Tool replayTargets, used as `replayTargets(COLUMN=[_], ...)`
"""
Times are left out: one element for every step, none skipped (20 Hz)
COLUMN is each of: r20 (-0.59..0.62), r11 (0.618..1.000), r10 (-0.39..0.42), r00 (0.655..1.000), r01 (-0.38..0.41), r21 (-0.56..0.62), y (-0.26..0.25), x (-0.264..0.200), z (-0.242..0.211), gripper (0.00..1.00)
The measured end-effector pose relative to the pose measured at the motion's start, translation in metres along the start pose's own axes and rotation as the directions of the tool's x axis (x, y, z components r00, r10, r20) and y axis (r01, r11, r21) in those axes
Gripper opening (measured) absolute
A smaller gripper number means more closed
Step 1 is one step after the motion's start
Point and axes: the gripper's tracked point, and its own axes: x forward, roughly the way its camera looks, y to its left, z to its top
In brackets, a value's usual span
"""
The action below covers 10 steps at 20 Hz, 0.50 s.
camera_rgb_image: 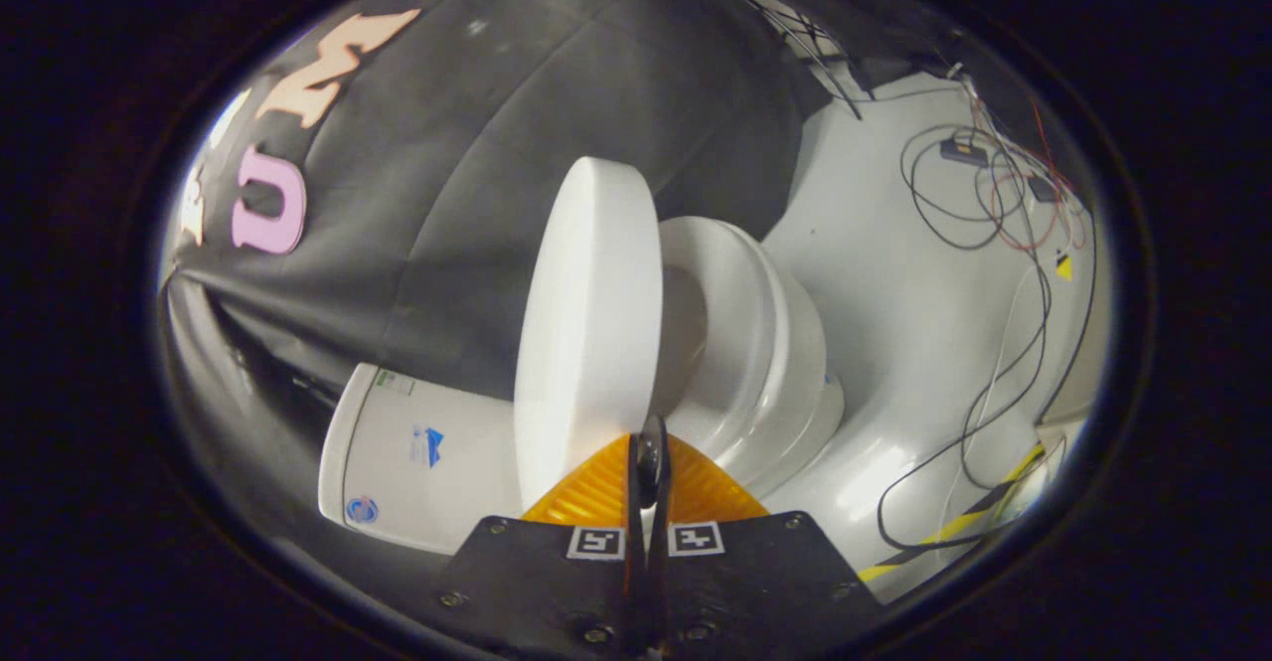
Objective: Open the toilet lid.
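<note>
- Right now our gripper (pixel 648 442) has its two fingers drawn close together, with only a thin dark slit between them, and their tips sit at the near rim of the toilet lid (pixel 588 328).
- Whether both fingers actually press on that rim we cannot tell, since the tips hide the point of contact; it looks like a pinch on the lid's edge.
- We see the lid already swung well clear of the toilet seat (pixel 765 343), roughly at a right angle to it, with a wide gap between the two.
- We judge the step in hand to be the last part of the lift: carrying the lid on toward the tank (pixel 417 457), which lies just behind it on the hinge side.
- To do it well, we would follow the hinge's arc rather than push straight, so the rim does not slip out of the fingertips.
- We would slow down near the tank and let the lid come to rest gently, then open the fingers only once it leans there by itself.
- As for containers, the bowel opening inside the seat ring is shadowed by the lid, so we cannot say what is in it.
- Loose cables (pixel 979 194) trail over the white floor (pixel 894 303) beyond the toilet, well apart from our path.
</note>
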Motion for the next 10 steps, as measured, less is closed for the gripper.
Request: replayTargets(r20=[0.007,0.013,0.022,0.027,0.03,0.033,0.039,0.046,0.056,0.063], r11=[1.0,0.999,0.998,0.997,0.995,0.994,0.991,0.987,0.981,0.972], r10=[0.0,0.003,0.008,0.015,0.027,0.041,0.055,0.067,0.075,0.083], r00=[1.0,1.0,1.0,1.0,0.999,0.999,0.998,0.997,0.996,0.995], r01=[0.0,-0.002,-0.006,-0.013,-0.024,-0.037,-0.049,-0.059,-0.063,-0.067], r21=[-0.028,-0.052,-0.069,-0.081,-0.092,-0.107,-0.126,-0.151,-0.183,-0.223], y=[0.003,0.009,0.014,0.02,0.026,0.033,0.04,0.046,0.053,0.061], x=[-0.002,-0.005,-0.008,-0.01,-0.012,-0.015,-0.017,-0.02,-0.024,-0.027], z=[0.002,0.002,0.005,0.004,0.005,0.005,0.006,0.007,0.008,0.007], gripper=[0.01,0.01,0.02,0.02,0.02,0.01,0.01,0.01,0.01,0.01])
